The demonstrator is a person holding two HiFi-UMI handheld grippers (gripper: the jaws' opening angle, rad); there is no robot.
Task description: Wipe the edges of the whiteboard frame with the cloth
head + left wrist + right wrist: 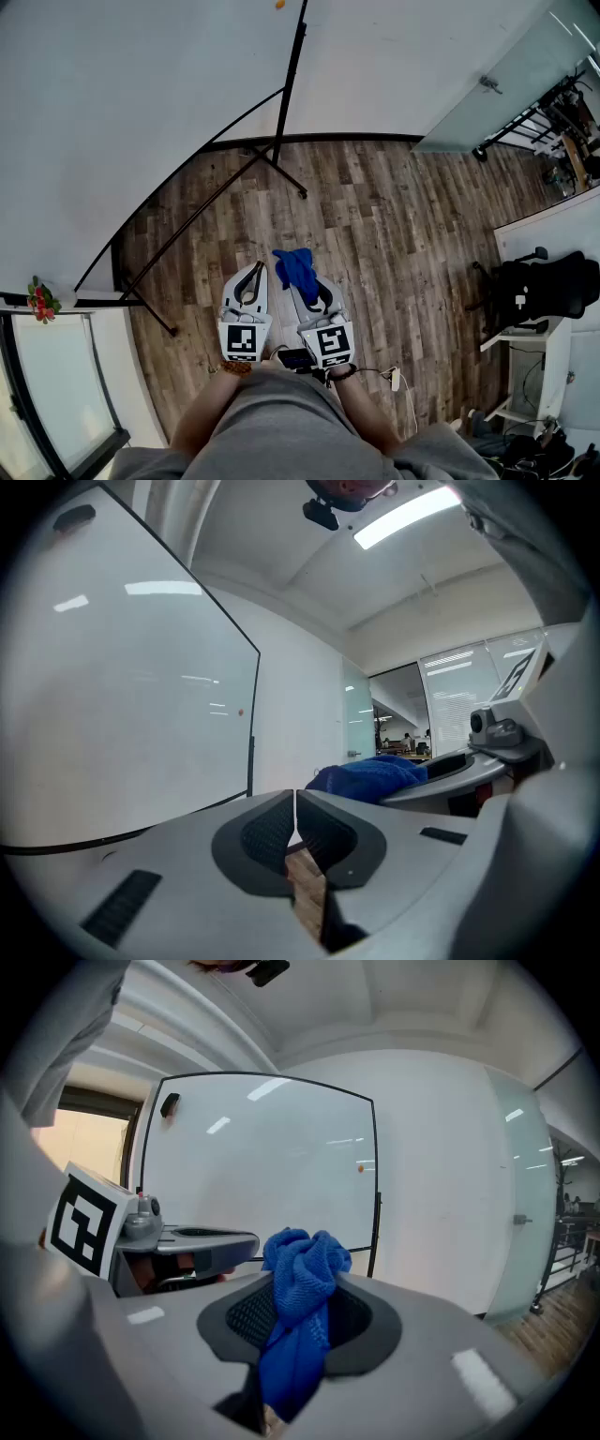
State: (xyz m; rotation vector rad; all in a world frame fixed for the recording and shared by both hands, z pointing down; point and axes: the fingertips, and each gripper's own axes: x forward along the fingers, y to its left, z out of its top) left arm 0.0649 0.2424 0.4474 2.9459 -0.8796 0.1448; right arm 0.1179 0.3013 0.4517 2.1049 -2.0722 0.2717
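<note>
Cloth (305,1251), blue and bunched, was gripped in the clenched right tongs (298,1290), which were held low over the wooden floor (403,234). The left tongs (295,808) were held alongside, pressed together and empty. The whiteboard (262,1166) was faced from well apart, its black frame (376,1147) untouched.

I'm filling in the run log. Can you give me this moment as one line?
left gripper: shut, empty | right gripper: shut on blue cloth | whiteboard: ahead, no contact | wiping: not under way
</note>
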